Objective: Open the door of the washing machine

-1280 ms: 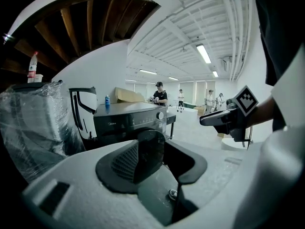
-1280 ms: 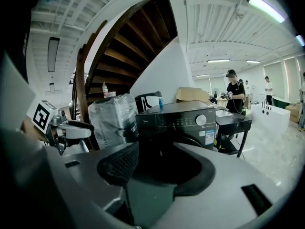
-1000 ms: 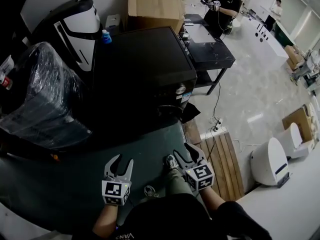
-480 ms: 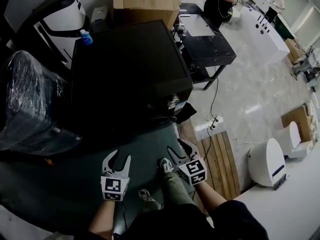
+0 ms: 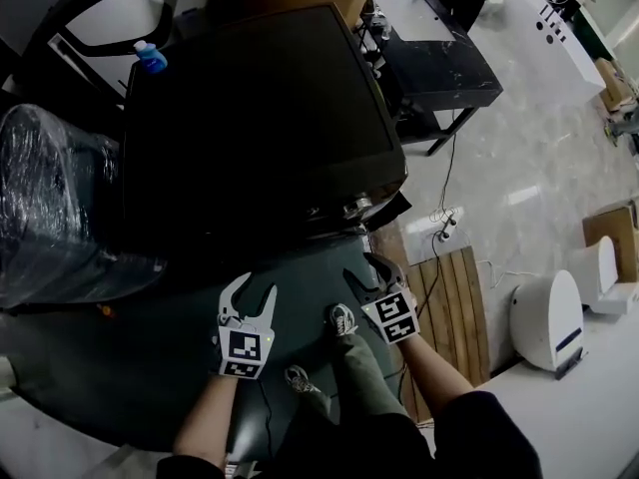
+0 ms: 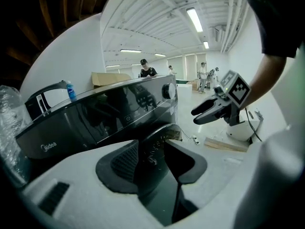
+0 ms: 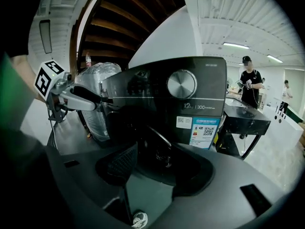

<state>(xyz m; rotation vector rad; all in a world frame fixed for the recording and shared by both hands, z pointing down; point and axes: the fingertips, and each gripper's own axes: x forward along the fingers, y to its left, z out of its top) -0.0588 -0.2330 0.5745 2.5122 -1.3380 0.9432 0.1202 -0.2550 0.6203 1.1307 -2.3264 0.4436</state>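
A big pale-floored workshop hall. The black washing machine stands ahead of me with a dark mat in front of it.

I judge this to be the approach step, with nothing on the machine touched yet. My left gripper and right gripper hang over the mat just short of the machine's front edge. Both sets of fingers are spread and empty. The right jaws have just been opening wider, and only the machine's front shows through their gap.

The door is the round one low on the front face, and it looks closed to me. Next I need to bring one gripper down to its rim, find the handle or edge, close on it and pull outward.

The head view shows only the machine's top, with the front face hidden under the edge. The gripper views show that front: the door ring, the dial and the stickers. I can't make out a handle in any of them.
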